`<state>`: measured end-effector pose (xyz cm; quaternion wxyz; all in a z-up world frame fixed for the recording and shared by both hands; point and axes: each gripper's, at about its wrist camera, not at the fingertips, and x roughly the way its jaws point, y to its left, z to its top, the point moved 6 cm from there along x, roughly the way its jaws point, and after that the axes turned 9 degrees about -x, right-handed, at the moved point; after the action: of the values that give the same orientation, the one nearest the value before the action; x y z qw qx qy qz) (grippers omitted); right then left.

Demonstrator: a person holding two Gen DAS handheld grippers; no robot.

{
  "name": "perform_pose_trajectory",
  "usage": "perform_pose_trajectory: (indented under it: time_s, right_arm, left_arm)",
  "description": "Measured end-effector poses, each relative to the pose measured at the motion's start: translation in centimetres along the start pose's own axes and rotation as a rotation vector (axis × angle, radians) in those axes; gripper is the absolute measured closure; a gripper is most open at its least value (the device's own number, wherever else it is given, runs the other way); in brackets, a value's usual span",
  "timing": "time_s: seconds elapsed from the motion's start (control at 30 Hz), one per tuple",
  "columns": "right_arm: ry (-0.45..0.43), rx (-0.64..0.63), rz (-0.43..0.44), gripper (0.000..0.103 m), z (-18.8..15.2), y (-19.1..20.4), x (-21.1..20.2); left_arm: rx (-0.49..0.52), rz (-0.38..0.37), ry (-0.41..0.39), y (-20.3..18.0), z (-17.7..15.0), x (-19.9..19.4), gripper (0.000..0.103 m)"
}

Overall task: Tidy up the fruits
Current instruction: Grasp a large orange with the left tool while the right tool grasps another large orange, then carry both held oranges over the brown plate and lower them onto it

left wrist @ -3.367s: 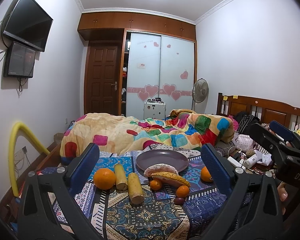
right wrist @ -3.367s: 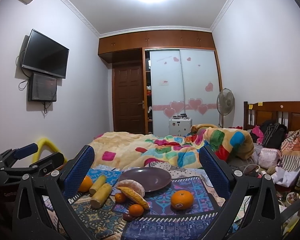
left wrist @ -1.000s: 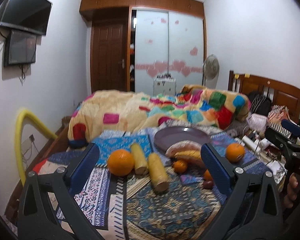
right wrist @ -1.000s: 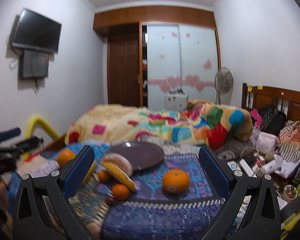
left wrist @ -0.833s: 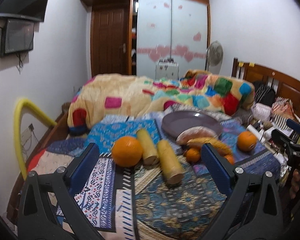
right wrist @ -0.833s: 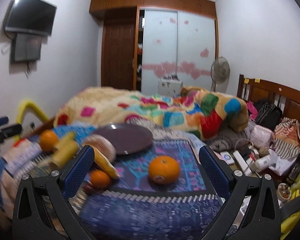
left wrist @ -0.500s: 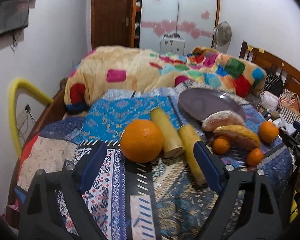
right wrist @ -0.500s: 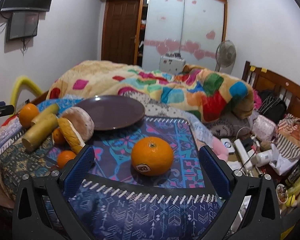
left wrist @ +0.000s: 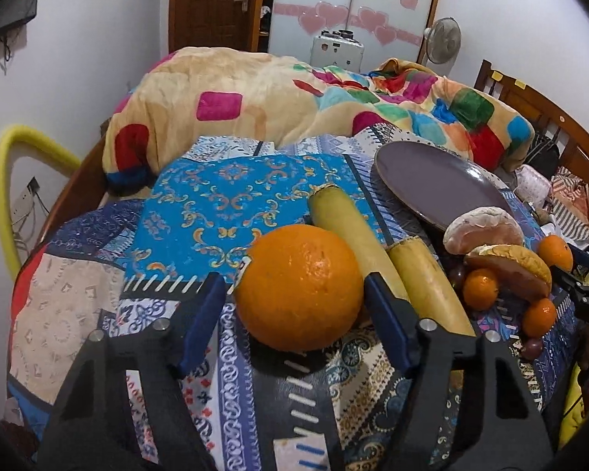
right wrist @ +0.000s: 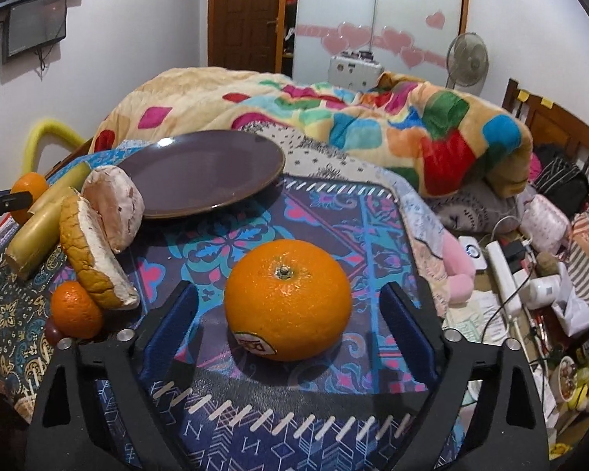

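Note:
In the left wrist view my left gripper (left wrist: 296, 296) is closed in around a large orange (left wrist: 298, 286) that rests on the patterned cloth; its blue pads touch or nearly touch both sides. In the right wrist view my right gripper (right wrist: 288, 308) is open around a second large orange (right wrist: 288, 300) with a sticker, gaps on both sides. A dark purple plate (right wrist: 200, 170) lies behind it, also in the left view (left wrist: 436, 180). Two pale yellow cane pieces (left wrist: 377, 251), two pomelo wedges (right wrist: 98, 235) and small tangerines (right wrist: 76, 310) lie between.
A colourful blanket (right wrist: 333, 117) is heaped behind the plate. A yellow tube (left wrist: 8, 180) stands at the left by the wall. Bags, cables and bottles (right wrist: 530, 267) clutter the right side beyond the cloth's edge. A small dark grape (left wrist: 530, 347) lies near the tangerines.
Both grippers dropped and moved forward to the two large oranges. The left jaws narrowed around their orange; the right jaws narrowed a little and now straddle theirs.

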<state>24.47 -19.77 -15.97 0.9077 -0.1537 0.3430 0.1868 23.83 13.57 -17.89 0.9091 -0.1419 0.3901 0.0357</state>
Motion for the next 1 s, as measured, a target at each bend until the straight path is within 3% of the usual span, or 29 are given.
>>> perform_pose_trajectory:
  time_s: [0.3,0.6,1.0]
  right_arm:
    - [0.040,0.023,0.052,0.041,-0.5,-0.2,1.4]
    - [0.032,0.023,0.062,0.042,-0.1,-0.6,0.8]
    - [-0.104,0.019,0.048,0.042,4.6,-1.4,-2.5]
  left_arm:
    - [0.011,-0.004,-0.001,-0.2,0.7,0.4,0.035]
    - [0.037,0.018,-0.015,-0.6,0.9,-0.4,0.037]
    - [0.089,-0.019,-0.103,-4.3,4.0,-3.7,0.037]
